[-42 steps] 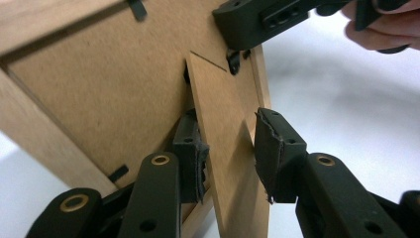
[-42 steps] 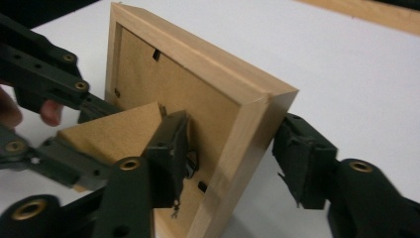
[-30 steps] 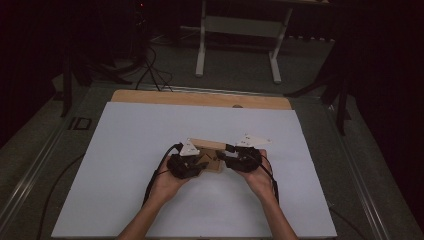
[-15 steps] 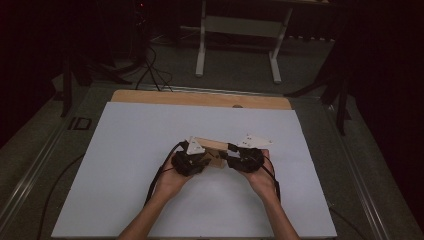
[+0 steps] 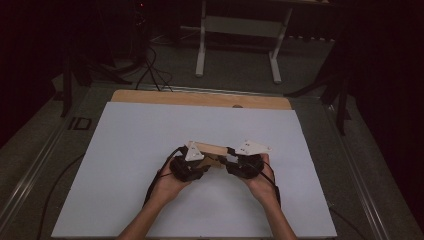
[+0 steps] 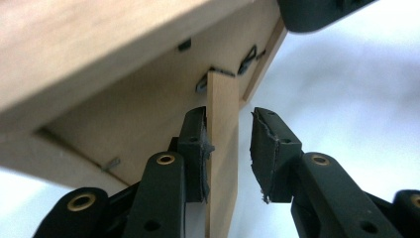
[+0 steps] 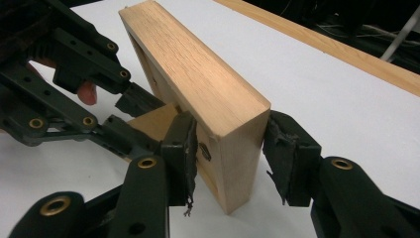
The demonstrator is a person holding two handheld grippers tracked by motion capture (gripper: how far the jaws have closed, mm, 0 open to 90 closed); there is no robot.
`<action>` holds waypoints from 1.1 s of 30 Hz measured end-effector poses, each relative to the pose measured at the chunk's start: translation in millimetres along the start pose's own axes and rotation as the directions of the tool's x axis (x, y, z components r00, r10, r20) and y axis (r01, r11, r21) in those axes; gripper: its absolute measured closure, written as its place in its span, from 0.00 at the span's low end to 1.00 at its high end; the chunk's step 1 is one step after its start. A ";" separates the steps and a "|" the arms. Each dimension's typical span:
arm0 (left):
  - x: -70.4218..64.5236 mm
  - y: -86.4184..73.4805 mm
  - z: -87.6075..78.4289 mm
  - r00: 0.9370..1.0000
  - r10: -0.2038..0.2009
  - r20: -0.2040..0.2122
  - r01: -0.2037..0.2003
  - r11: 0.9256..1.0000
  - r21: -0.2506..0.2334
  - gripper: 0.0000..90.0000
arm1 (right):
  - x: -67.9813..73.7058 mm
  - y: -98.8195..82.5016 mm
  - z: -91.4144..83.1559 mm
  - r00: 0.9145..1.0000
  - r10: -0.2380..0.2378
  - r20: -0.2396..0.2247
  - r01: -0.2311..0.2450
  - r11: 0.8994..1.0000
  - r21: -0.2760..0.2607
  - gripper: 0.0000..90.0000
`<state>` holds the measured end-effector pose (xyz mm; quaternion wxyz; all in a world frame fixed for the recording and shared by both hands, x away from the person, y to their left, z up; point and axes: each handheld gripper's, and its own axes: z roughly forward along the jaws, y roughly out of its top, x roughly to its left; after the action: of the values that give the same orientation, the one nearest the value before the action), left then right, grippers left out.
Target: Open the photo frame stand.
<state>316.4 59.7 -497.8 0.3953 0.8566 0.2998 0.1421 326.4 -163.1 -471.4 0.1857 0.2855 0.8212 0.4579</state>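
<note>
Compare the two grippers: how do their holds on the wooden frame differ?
The right gripper clamps the frame's thick outer edge, both pads pressed on it. The left gripper straddles a thin flap on the frame's back; one pad touches it, the other stands clear, its jaws having just been opening. Both reach in from opposite ends above the white table.

A: Wooden frame (image 7: pixel 198 84)?
B: Pale honey wood with fine straight grain; the inner faces were a duller tan, the thin flap (image 6: pixel 221 148) between the left gripper's jaws a lighter yellow-tan.

A: Left gripper (image 6: pixel 228 148), right gripper (image 7: pixel 228 158)?
B: Both matte black, brass-coloured rivets at the joints, pads dark grey and frayed. Each carried a light grey three-cornered plate (image 5: pixel 254 147) with small dark dots.

A: Counter (image 5: pixel 125 150)?
B: White sheet, plain, with a light brown wooden strip (image 5: pixel 200 98) along the far edge.

A: Floor (image 5: pixel 30 150)?
B: Dull grey-green; black cables.
</note>
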 end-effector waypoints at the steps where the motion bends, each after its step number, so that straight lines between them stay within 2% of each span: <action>1: -0.1 -2.5 -0.4 1.000 0.000 0.000 0.000 1.000 0.001 0.75 | 0.7 -0.2 -0.4 1.000 -0.003 0.002 0.003 1.000 0.001 0.63; 7: 1.5 -16.3 -5.5 1.000 -0.005 0.002 0.005 1.000 0.012 0.79 | 2.8 -2.3 -2.7 1.000 -0.006 0.006 0.006 1.000 0.000 0.65; 12: 3.0 -20.3 -8.2 1.000 -0.008 -0.003 0.008 1.000 0.017 0.89 | 5.2 -3.1 -4.0 1.000 -0.014 0.014 0.014 1.000 0.003 0.65; 17: 4.4 -22.0 -8.5 0.999 -0.031 0.025 0.030 0.999 0.019 0.91 | 9.1 -3.3 -5.3 0.999 -0.038 0.025 0.038 0.999 0.008 0.65; 18: 4.3 -22.3 -8.4 0.999 -0.027 0.024 0.027 0.999 0.020 0.91 | 11.9 -3.7 -6.2 0.998 -0.060 0.036 0.059 0.998 0.013 0.65; 20: 4.0 -22.7 -8.2 0.999 -0.025 0.025 0.025 0.999 0.024 0.91 | 13.9 -4.2 -7.0 0.997 -0.066 0.039 0.066 0.998 0.016 0.65; 33: 1.0 -28.7 -7.1 0.999 -0.028 0.031 0.027 0.999 0.025 0.91 | 19.5 -12.5 -10.1 0.998 -0.060 0.026 0.060 0.998 0.015 0.66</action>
<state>302.3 79.2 -515.1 0.3914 0.8592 0.3071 0.1193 302.0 -162.3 -477.8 0.2081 0.2680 0.8301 0.4426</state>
